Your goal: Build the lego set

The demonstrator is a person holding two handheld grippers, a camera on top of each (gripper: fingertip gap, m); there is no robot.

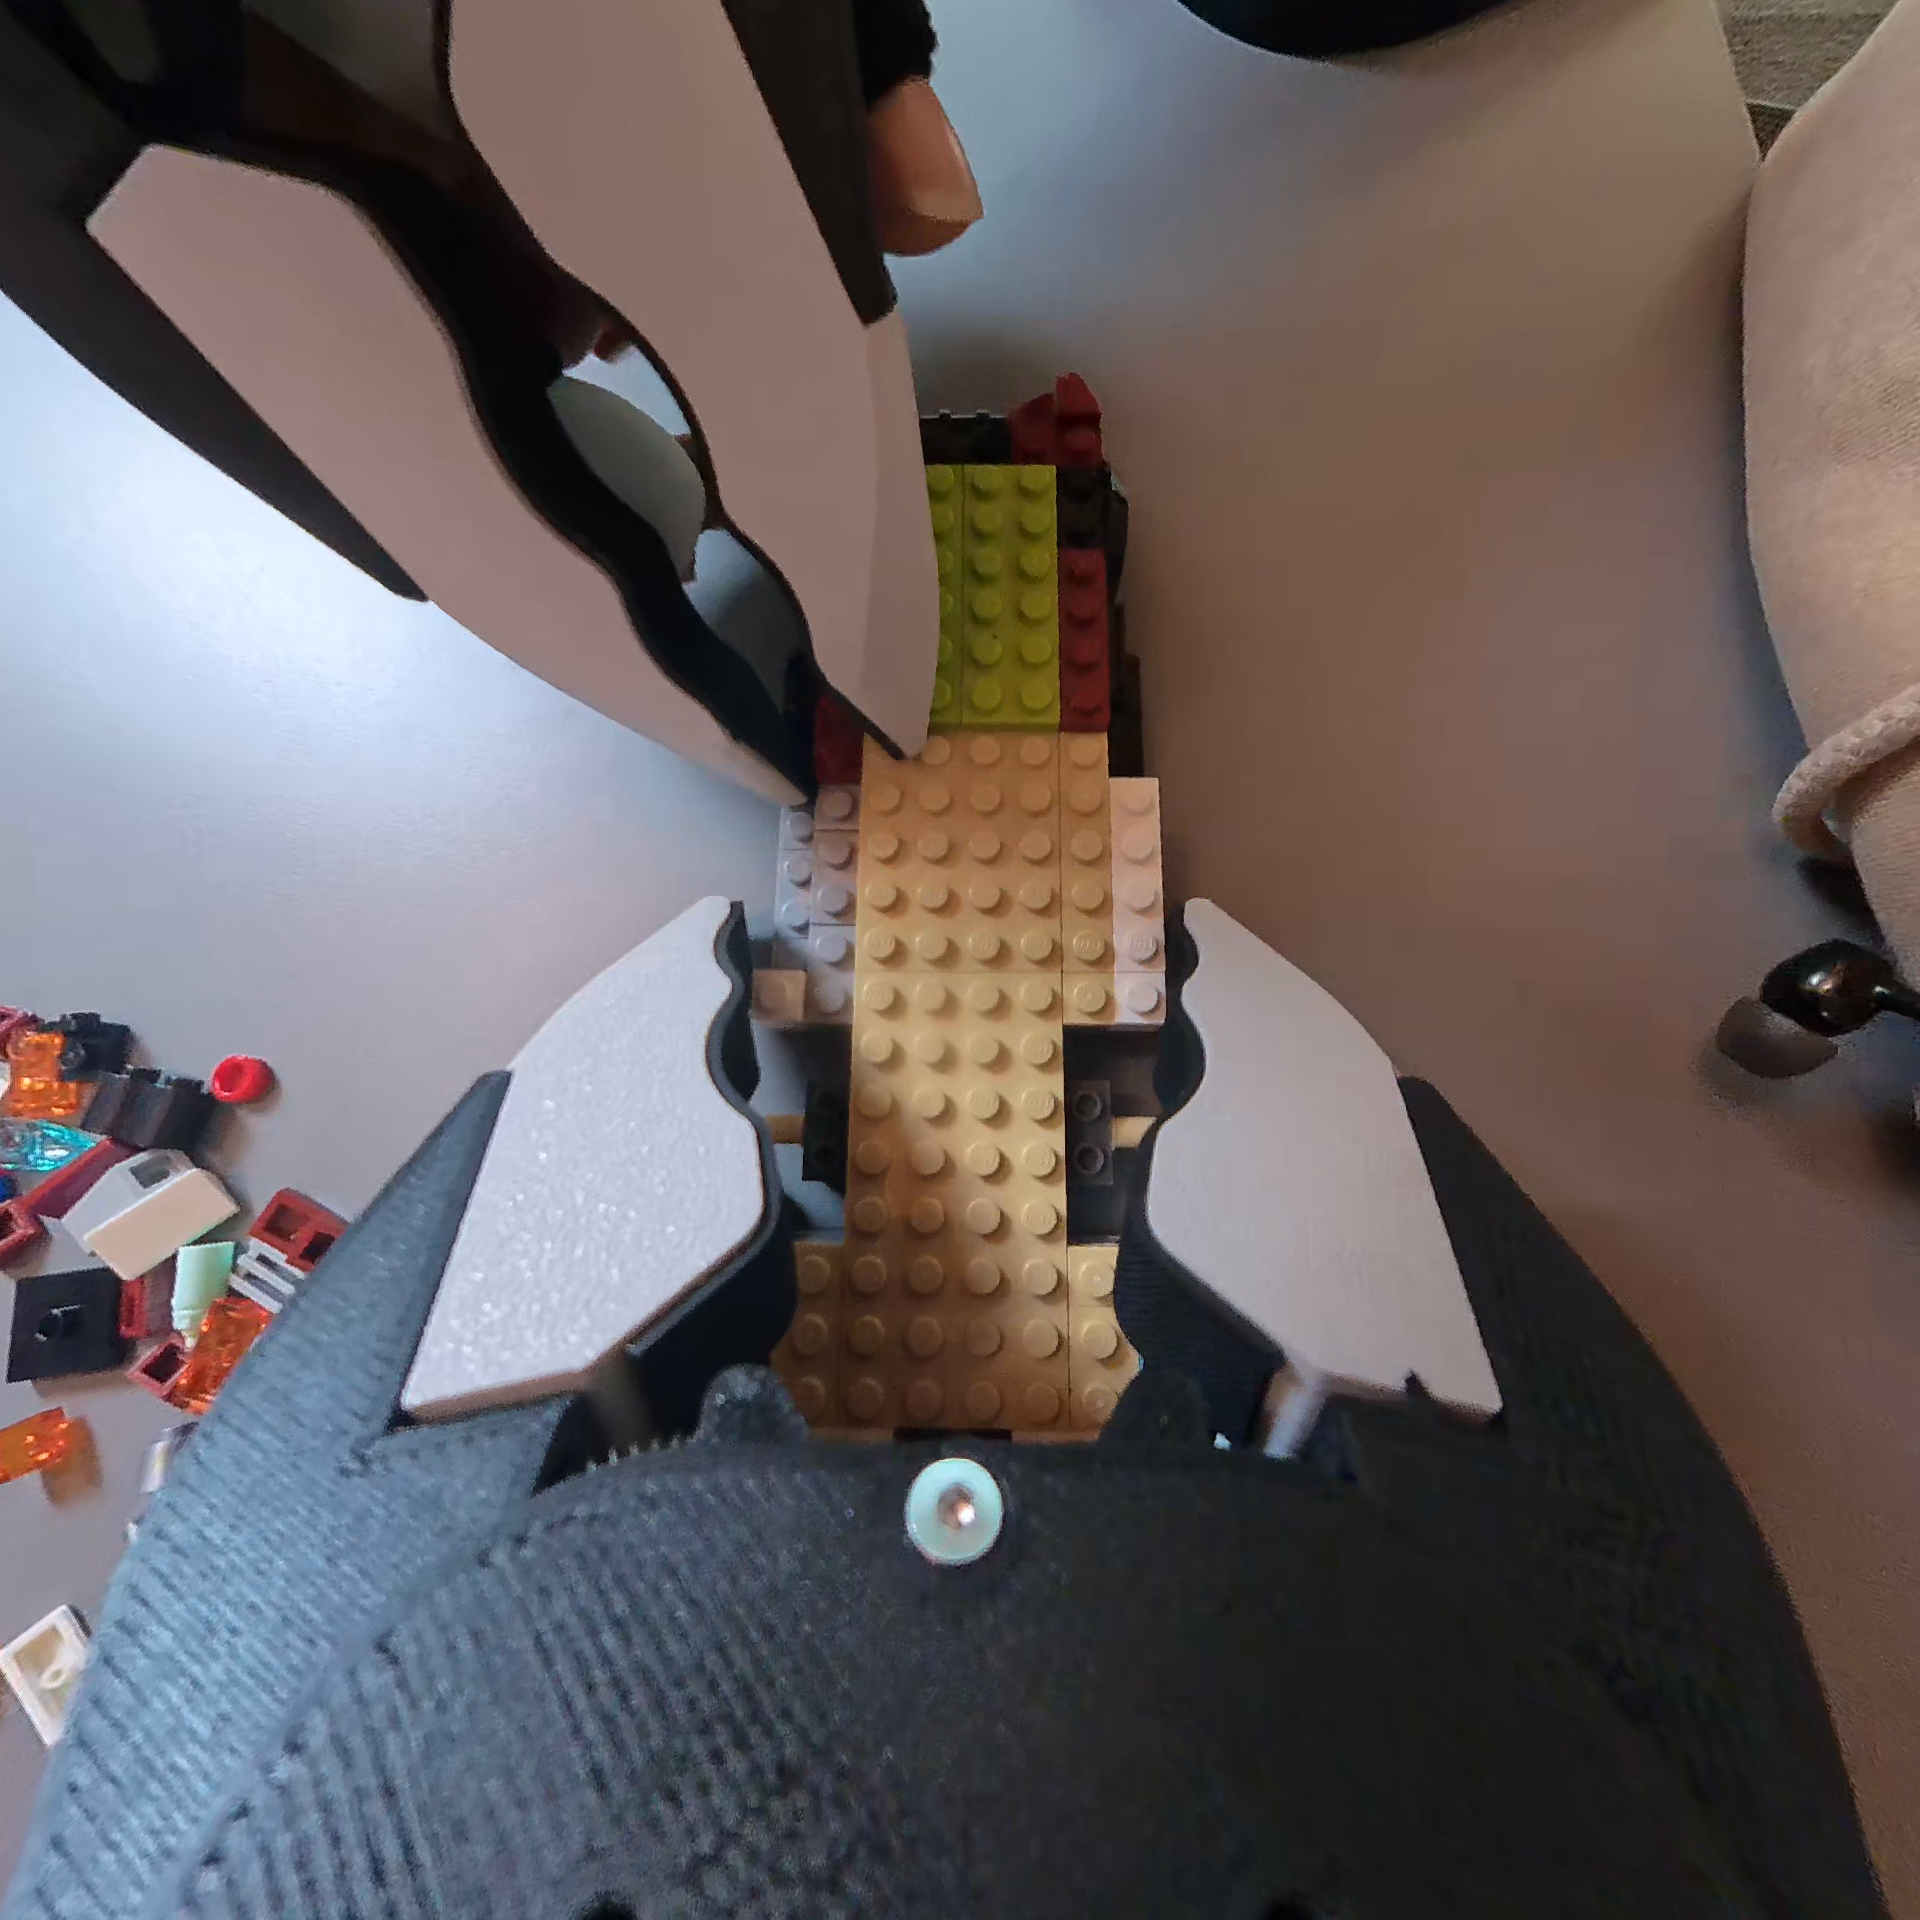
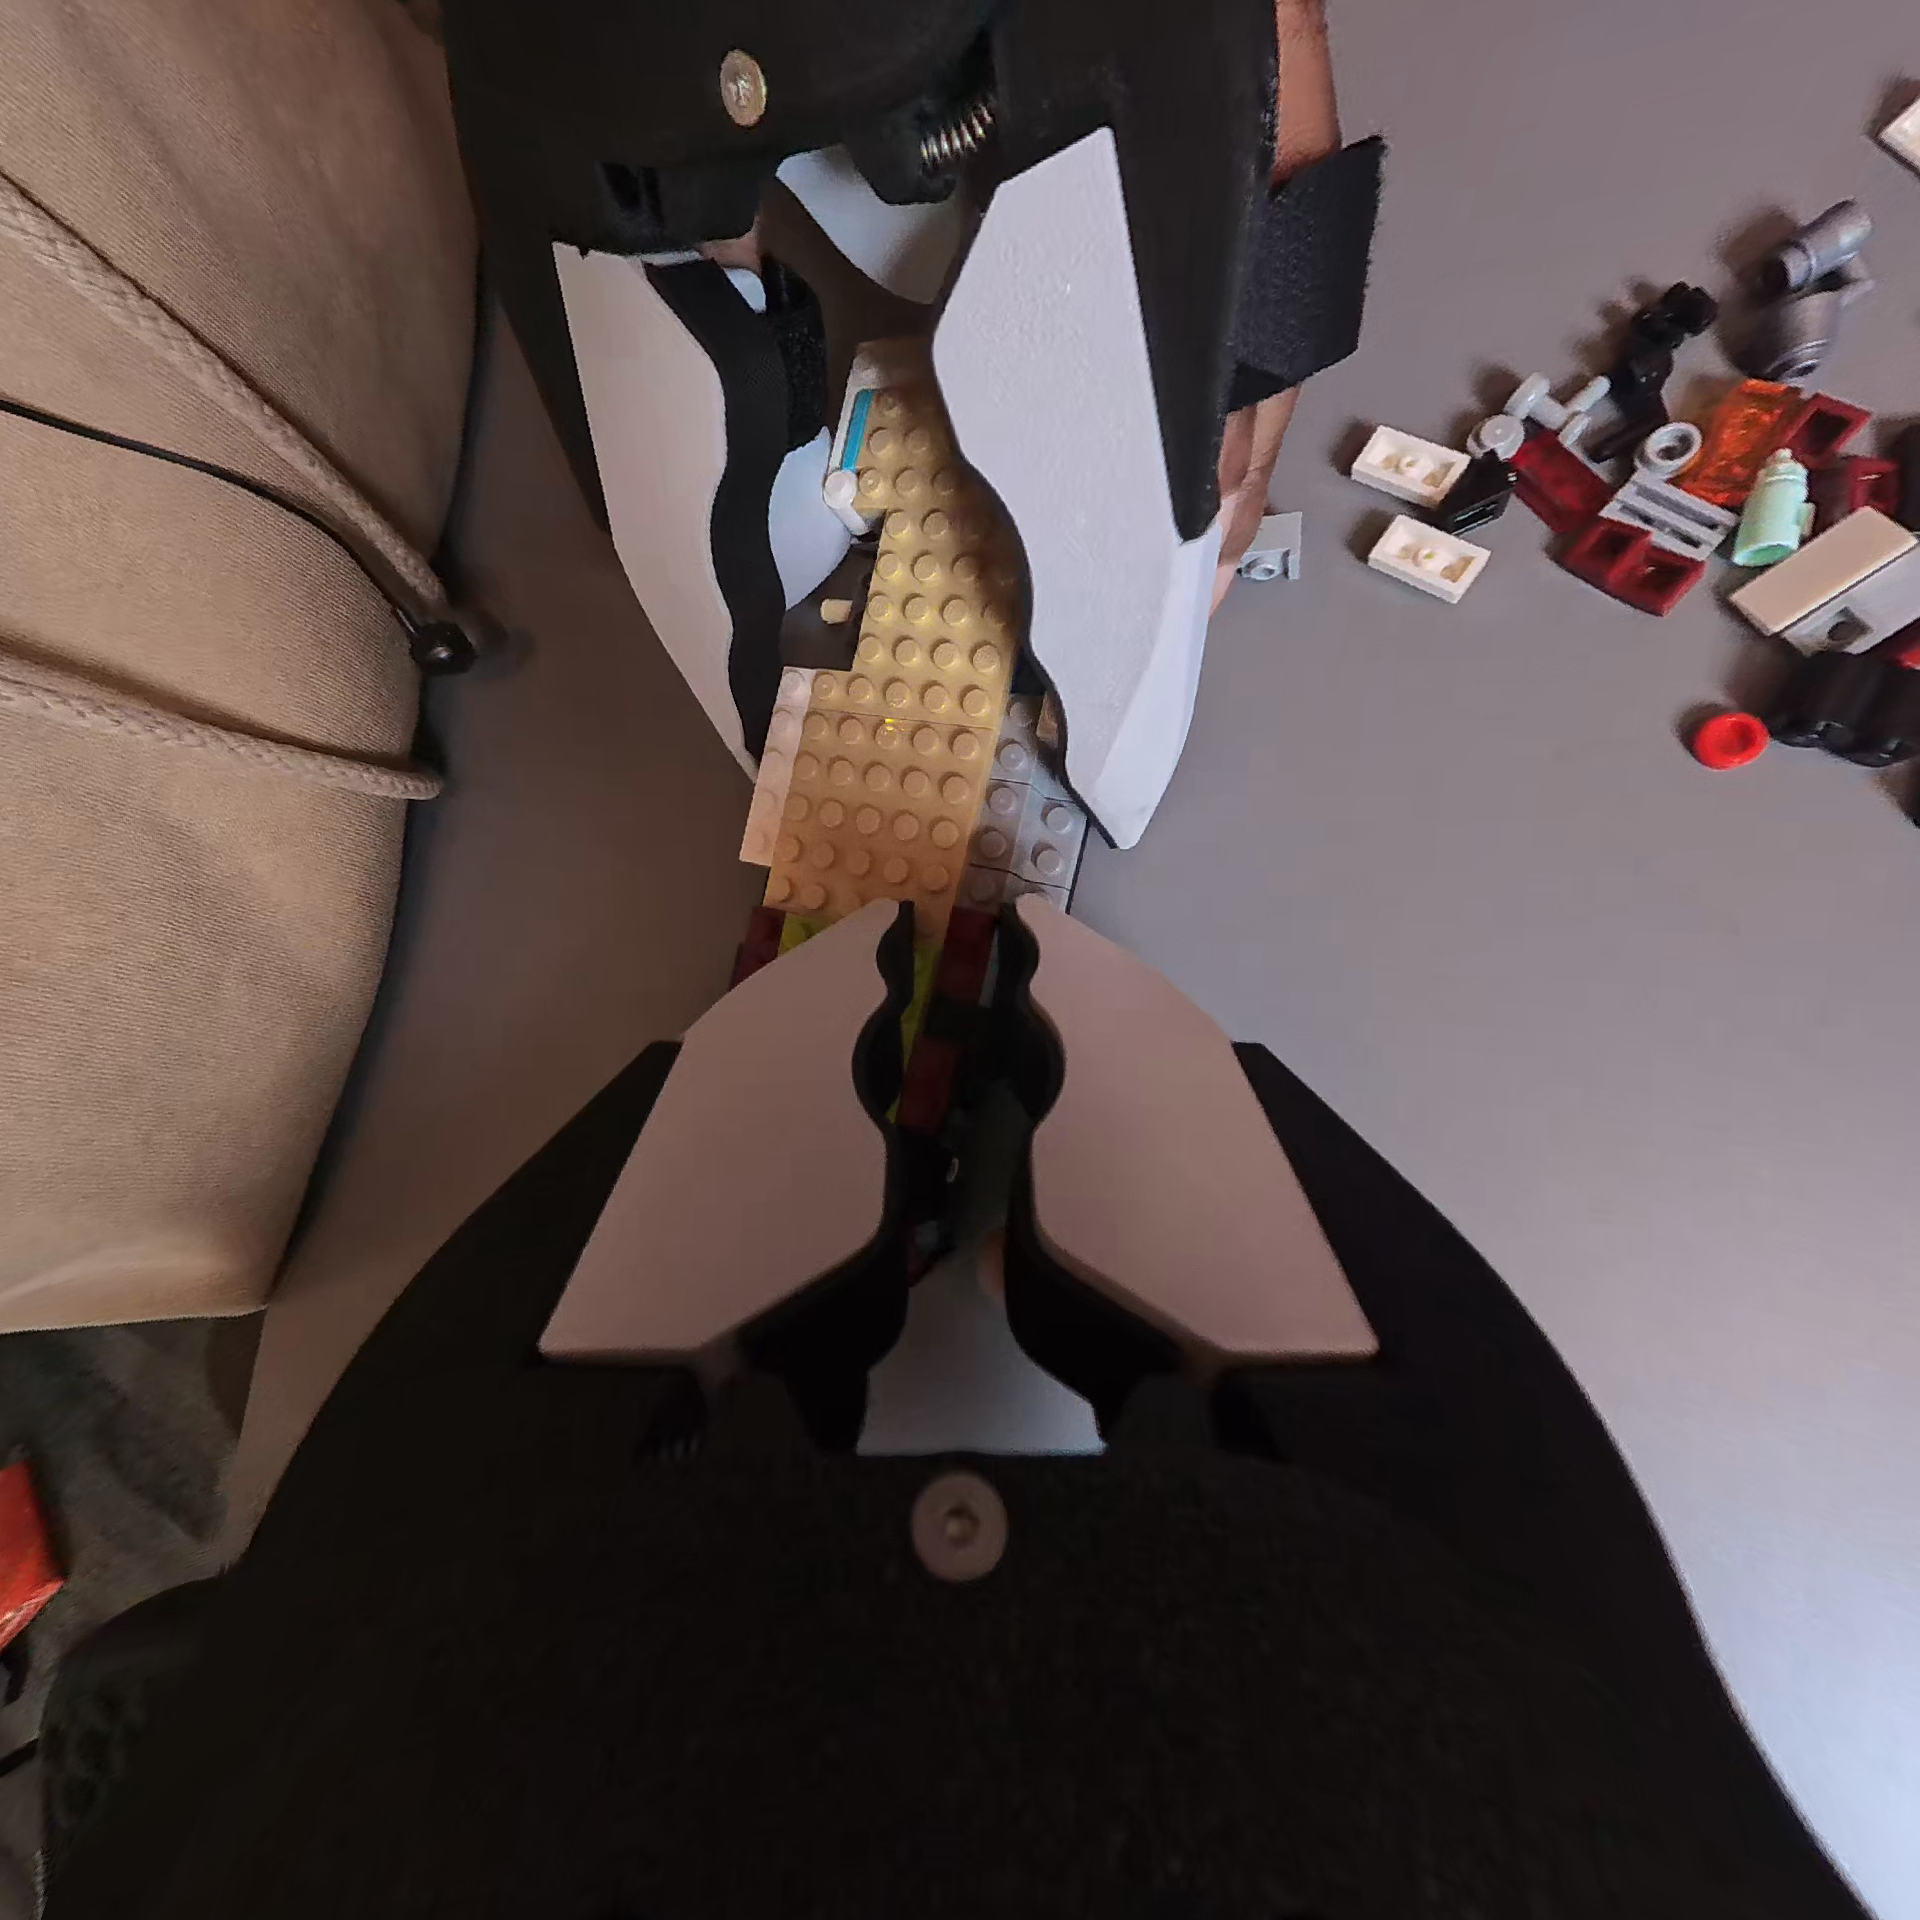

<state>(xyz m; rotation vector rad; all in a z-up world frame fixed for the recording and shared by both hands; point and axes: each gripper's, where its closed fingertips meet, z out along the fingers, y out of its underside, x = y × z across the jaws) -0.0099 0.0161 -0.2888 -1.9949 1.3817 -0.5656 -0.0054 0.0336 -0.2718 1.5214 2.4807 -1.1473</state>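
Two grippers meet over a brick model on a grey table.

The left gripper [image 1: 961,935], lower centre of its view, is spread wide, its pads against the sides of the brick model [image 1: 966,1039], steadying it. The right gripper [image 2: 961,914], entering from the upper left of the left view, is nearly closed around a dark red brick [image 1: 836,732] at the tan deck's edge; whether its pads press on it cannot be told. The deck of tan, lime and grey plates looks largely assembled. Loose bricks [image 2: 1662,499] lie at the upper right of the right view, unused.
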